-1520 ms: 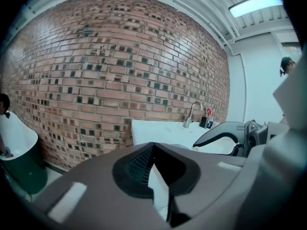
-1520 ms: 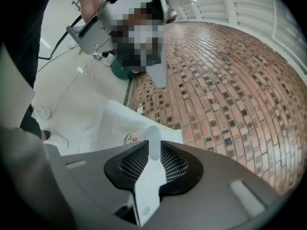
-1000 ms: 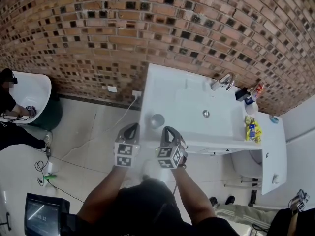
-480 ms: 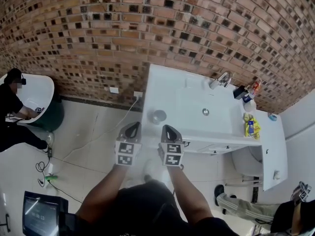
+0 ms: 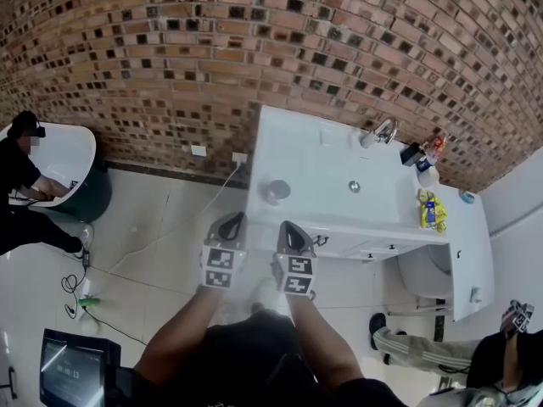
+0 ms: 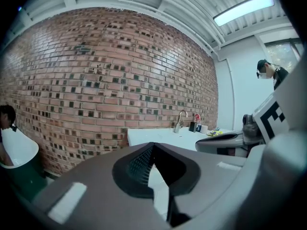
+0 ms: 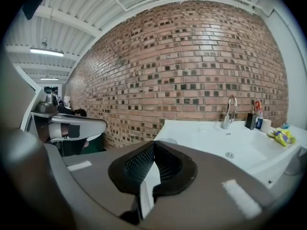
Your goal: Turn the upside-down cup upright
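Hovering left gripper (image 5: pixel 231 220), right gripper (image 5: pixel 287 226); cup (image 5: pixel 276 192) seemingly inverted.

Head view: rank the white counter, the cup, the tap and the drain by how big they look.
1. counter, by far the largest.
2. cup and tap: they look about alike, so I won't rank one over the other.
3. drain, the smallest.
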